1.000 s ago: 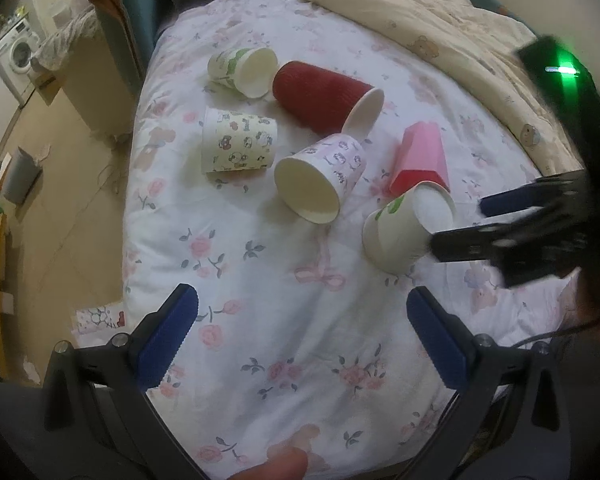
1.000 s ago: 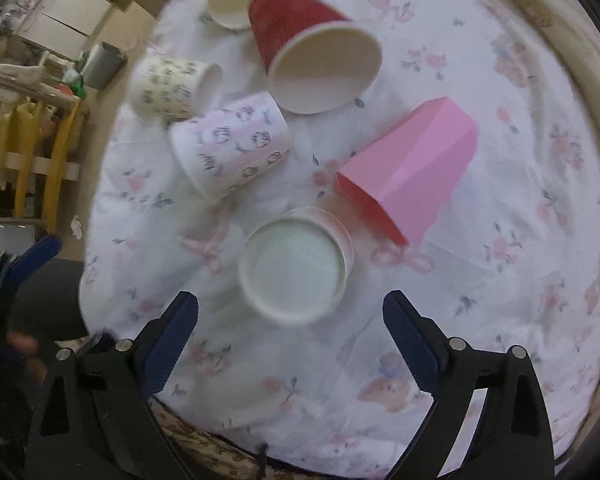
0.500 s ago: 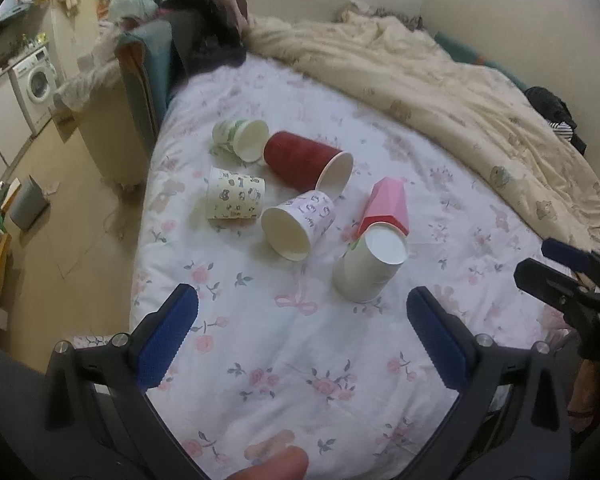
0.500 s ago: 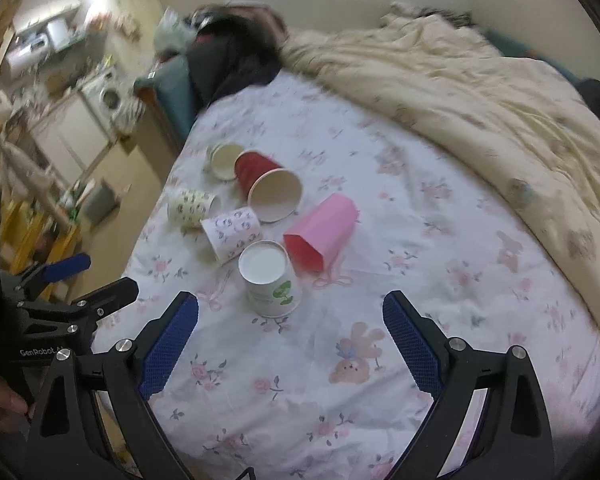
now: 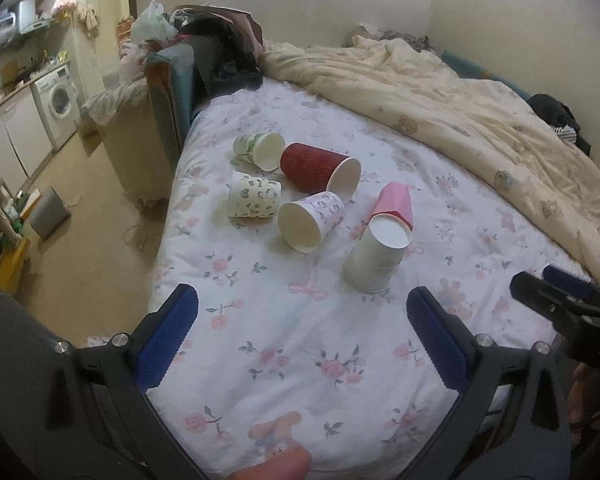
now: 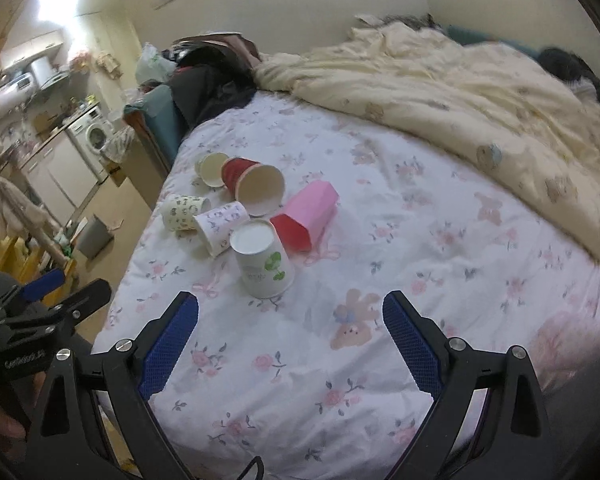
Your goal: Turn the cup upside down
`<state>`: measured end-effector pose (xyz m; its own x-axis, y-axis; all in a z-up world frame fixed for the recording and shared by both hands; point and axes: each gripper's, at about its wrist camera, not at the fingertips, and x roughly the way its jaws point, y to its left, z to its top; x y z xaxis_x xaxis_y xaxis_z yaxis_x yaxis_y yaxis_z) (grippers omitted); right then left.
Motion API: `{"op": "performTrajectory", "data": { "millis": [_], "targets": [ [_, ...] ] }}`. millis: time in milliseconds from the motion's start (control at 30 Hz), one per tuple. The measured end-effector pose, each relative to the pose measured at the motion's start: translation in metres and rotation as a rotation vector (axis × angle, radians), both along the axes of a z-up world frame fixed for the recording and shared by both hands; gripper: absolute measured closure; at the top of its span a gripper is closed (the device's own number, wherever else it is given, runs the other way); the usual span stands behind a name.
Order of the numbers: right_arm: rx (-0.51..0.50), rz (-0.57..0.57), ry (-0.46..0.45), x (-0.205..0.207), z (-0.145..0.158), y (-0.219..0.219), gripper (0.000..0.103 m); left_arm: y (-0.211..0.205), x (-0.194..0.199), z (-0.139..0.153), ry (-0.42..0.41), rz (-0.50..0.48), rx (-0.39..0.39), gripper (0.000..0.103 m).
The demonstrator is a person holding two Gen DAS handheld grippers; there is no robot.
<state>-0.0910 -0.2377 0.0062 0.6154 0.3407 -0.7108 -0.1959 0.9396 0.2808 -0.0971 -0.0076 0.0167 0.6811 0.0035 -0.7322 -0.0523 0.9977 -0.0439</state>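
Note:
A white paper cup with green print (image 5: 376,256) (image 6: 262,264) stands upside down on the floral bedsheet (image 5: 300,340), base up. Behind it several cups lie on their sides: a pink faceted cup (image 5: 394,204) (image 6: 308,214), a dark red cup (image 5: 320,170) (image 6: 252,186), a pale patterned cup (image 5: 312,220) (image 6: 220,228), a cream patterned cup (image 5: 254,200) (image 6: 184,210) and a white-green cup (image 5: 260,150) (image 6: 210,168). My left gripper (image 5: 302,316) is open and empty, well in front of the cups. My right gripper (image 6: 290,314) is open and empty, just in front of the upturned cup.
A cream duvet (image 5: 460,92) covers the far and right side of the bed. Dark clothes (image 5: 220,52) are piled at the bed's far corner. The bed's left edge drops to a floor with a grey bin (image 5: 50,212) and a washing machine (image 5: 60,100).
The white-green cup lay tilted by the right gripper one second ago; now it stands upside down. Both grippers have pulled back and up from the cups.

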Motion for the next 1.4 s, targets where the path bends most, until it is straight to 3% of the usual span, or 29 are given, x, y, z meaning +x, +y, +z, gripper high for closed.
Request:
{"op": "performTrajectory", "data": {
  "millis": [167, 1400],
  "targets": [
    [-0.049, -0.018, -0.039, 0.004, 0.000, 0.003, 0.007, 0.002, 0.004, -0.005, 0.014, 0.024, -0.010, 0.000],
    [-0.026, -0.011, -0.028, 0.005, -0.005, 0.008, 0.007, 0.001, 0.007, -0.012, 0.029, 0.032, -0.026, 0.000]
  ]
}}
